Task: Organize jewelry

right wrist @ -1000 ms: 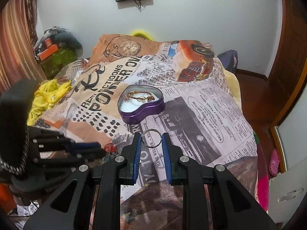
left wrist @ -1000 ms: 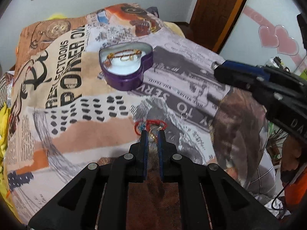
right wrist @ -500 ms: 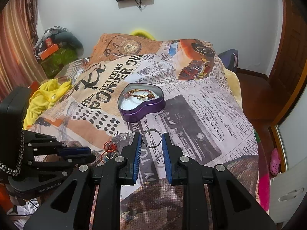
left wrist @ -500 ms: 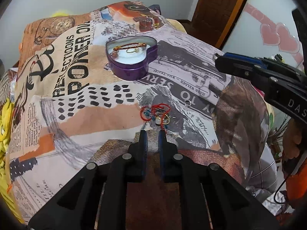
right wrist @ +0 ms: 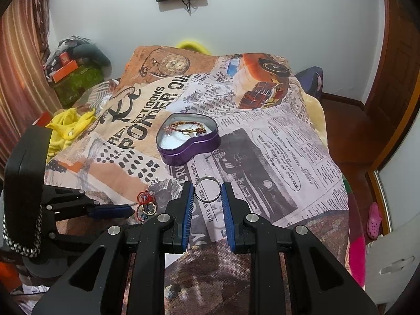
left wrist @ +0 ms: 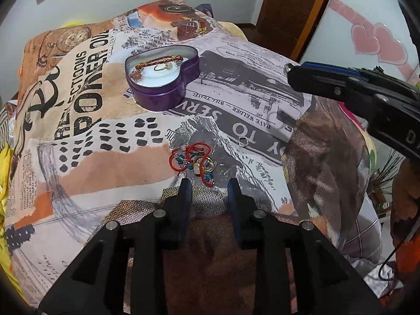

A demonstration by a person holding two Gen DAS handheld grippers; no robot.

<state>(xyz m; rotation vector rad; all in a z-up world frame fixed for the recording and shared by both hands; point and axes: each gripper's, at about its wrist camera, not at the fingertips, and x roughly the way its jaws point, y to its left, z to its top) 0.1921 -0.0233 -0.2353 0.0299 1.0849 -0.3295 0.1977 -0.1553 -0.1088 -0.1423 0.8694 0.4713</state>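
Note:
A purple heart-shaped tin (left wrist: 168, 89) (right wrist: 195, 148) sits open on the printed bedspread, with a gold-and-red bracelet (left wrist: 160, 61) and a ring inside. A red cord bracelet tangled with gold rings (left wrist: 195, 161) (right wrist: 145, 203) lies just ahead of my left gripper (left wrist: 208, 183), which is open and empty. A small silver ring (left wrist: 243, 141) lies to its right. My right gripper (right wrist: 208, 190) is shut on a large silver ring (right wrist: 207, 189), held between its blue pads above the bedspread. The right gripper also shows at the right of the left wrist view (left wrist: 341, 84).
The bedspread (right wrist: 275, 141) covers a bed that falls away at the right to a wooden floor (right wrist: 349, 120). Yellow cloth (right wrist: 68, 126) and boxes (right wrist: 65, 71) lie at the left. A wooden door (left wrist: 291, 8) stands beyond the bed.
My left gripper has opened, let go of the red cord bracelet and drawn back from it. The right gripper has held still with the silver ring.

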